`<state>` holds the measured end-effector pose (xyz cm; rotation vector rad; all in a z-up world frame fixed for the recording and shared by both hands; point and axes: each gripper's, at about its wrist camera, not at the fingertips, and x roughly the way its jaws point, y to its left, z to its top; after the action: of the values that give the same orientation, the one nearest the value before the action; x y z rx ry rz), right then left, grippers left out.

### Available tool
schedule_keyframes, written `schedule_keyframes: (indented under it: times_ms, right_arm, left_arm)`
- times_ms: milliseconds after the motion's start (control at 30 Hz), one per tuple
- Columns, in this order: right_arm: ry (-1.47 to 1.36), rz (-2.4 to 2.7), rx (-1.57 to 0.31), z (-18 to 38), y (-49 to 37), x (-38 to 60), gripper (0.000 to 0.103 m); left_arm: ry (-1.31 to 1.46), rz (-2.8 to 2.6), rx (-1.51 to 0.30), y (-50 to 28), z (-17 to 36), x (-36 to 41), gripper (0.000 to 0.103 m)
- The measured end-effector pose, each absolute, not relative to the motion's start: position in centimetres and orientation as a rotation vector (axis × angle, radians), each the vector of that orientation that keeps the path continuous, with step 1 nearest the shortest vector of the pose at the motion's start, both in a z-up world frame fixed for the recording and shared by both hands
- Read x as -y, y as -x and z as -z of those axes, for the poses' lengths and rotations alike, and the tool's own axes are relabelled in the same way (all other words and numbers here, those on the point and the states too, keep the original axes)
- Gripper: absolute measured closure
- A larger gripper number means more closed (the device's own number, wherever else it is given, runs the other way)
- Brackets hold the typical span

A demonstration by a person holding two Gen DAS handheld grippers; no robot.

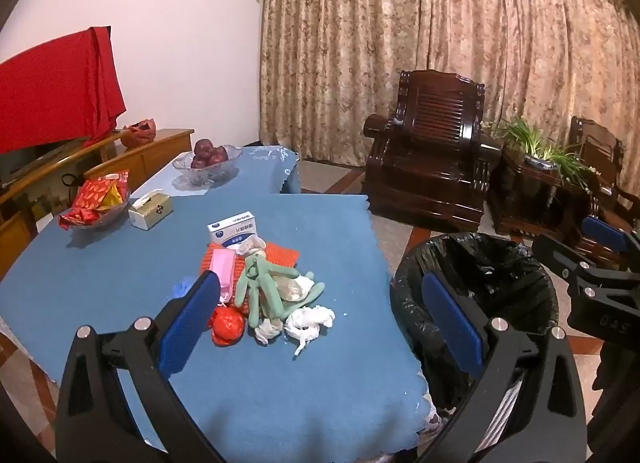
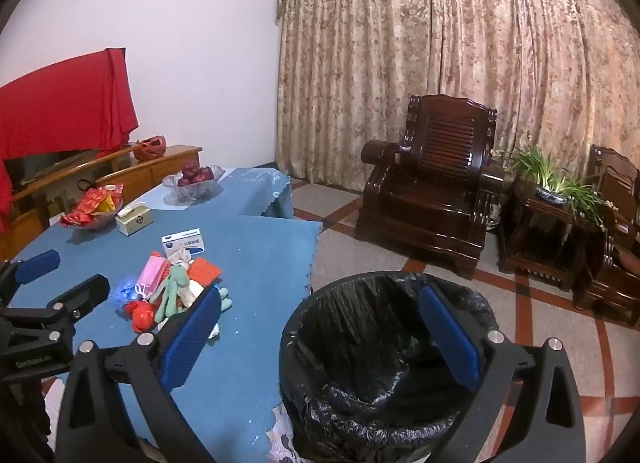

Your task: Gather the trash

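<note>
Trash sits in one heap point(image 1: 264, 291) on your desk point(image 1: 120, 287), beside one black-lined bin point(image 2: 384, 351); your left claw point(image 1: 320, 323) and right claw point(image 2: 320, 335) both gape wide, empty.

This is a living room in a home. Heavy patterned curtains point(image 1: 440, 43) cover the whole back wall, and a carved dark wooden armchair point(image 1: 432, 159) stands at centre right with a potted plant point(image 1: 536, 147) just beside it. At the left, a table under a blue cloth point(image 1: 260, 363) carries household things — a glass bowl of red fruit point(image 1: 208, 161), a dish of snacks point(image 1: 98, 203), a tissue box point(image 1: 150, 209). A wooden sideboard point(image 1: 160, 151) stands along the white wall, a red cloth point(image 1: 56, 91) draped above it.
</note>
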<state>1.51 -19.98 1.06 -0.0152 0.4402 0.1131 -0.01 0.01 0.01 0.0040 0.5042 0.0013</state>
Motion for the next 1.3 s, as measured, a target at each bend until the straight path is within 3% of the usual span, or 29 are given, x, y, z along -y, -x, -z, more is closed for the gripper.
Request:
schedule_keyframes:
  times_ms: [1300]
  right_arm:
    - [0.016, -0.109, -0.443, -0.9, -1.4, 20.2, 0.006]
  left_arm:
    - [-0.004, -0.005, -0.487, 0.1, -0.5, -0.5, 0.005]
